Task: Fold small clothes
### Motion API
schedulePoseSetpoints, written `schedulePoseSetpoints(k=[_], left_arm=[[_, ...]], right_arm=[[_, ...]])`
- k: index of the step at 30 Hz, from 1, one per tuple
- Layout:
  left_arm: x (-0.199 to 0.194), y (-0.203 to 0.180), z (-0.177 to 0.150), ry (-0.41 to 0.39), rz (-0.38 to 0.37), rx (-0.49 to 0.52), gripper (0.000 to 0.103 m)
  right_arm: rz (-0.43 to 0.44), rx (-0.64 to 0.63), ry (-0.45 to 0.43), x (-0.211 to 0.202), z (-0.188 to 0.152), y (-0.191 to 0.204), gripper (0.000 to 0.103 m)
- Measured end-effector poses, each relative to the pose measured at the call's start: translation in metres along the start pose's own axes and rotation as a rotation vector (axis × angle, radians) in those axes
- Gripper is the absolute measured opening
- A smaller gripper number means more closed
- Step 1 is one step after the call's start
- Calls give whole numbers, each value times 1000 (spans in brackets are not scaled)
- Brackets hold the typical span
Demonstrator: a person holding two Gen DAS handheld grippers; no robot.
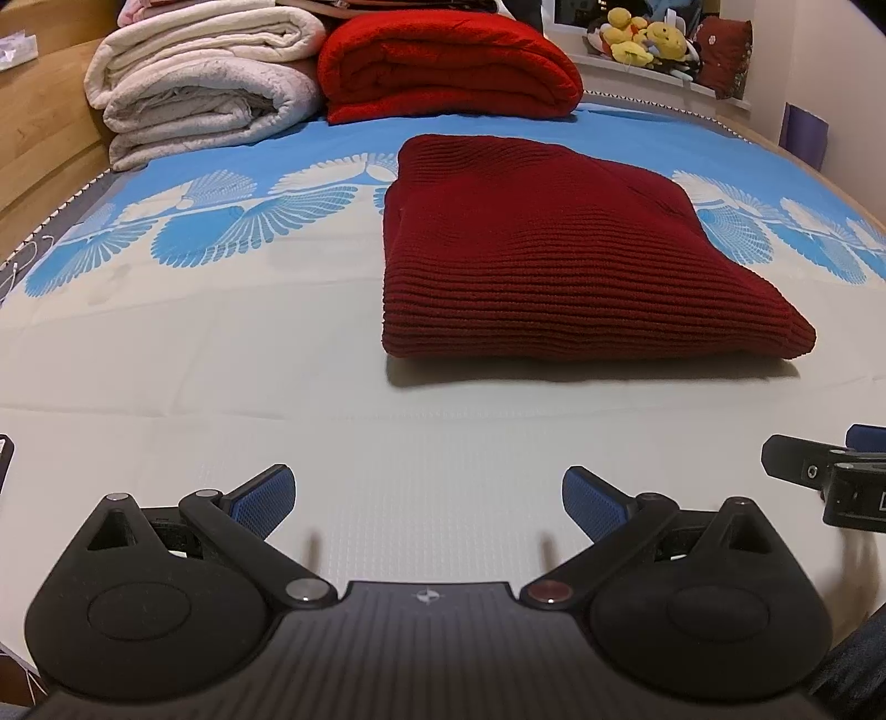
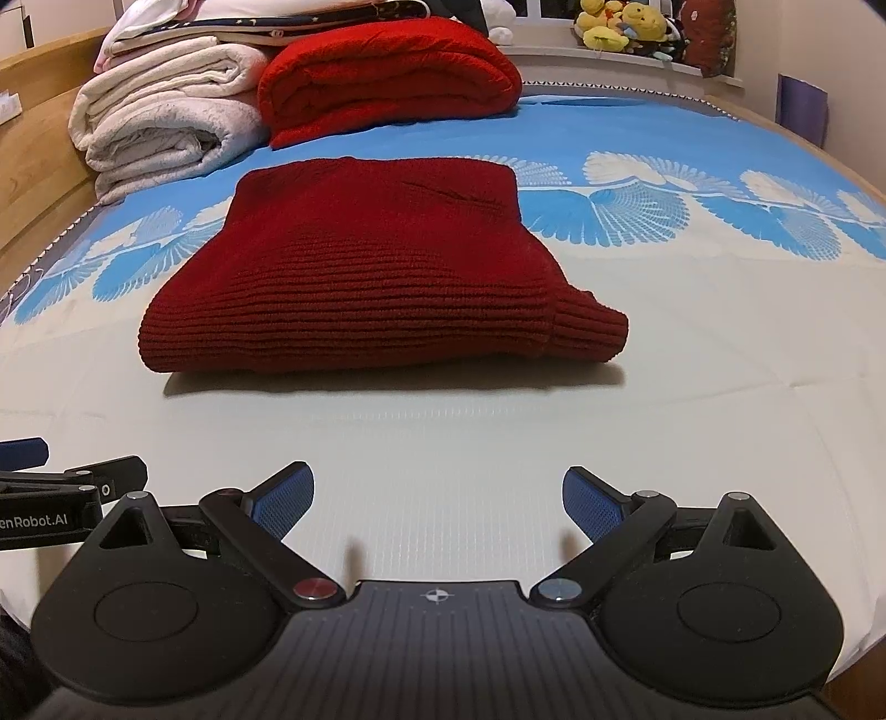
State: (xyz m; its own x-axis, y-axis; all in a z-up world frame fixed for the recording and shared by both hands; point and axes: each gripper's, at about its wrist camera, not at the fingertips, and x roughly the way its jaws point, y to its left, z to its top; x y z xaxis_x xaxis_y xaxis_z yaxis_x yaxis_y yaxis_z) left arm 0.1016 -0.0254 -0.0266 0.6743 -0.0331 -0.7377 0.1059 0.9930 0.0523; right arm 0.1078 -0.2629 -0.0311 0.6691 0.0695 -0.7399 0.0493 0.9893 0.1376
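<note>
Ribbed dark-red knitted sweater (image 1: 559, 255), folded into a thick rectangle, lies on the bed's pale sheet with blue fan-patterned border (image 1: 221, 232), ahead of both grippers and touched by neither. From the right wrist its ribbed cuff (image 2: 590, 327) juts at the near right corner. The left gripper (image 1: 427, 498) and right gripper (image 2: 437, 501) both hang spread wide and hold nothing, blue textured pads showing. Behind sit a rolled bright-red fleecy blanket (image 1: 448, 66) and cream plush blankets (image 1: 205, 77), stacked; yellow soft toys (image 1: 645, 36) are small and indistinct.
</note>
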Motion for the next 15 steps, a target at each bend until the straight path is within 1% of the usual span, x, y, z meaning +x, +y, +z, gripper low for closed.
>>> schedulePoseSetpoints(k=[15], left_arm=[[0, 1, 0, 6, 6, 0, 103]], right_arm=[[0, -3, -1, 0, 0, 1, 97]])
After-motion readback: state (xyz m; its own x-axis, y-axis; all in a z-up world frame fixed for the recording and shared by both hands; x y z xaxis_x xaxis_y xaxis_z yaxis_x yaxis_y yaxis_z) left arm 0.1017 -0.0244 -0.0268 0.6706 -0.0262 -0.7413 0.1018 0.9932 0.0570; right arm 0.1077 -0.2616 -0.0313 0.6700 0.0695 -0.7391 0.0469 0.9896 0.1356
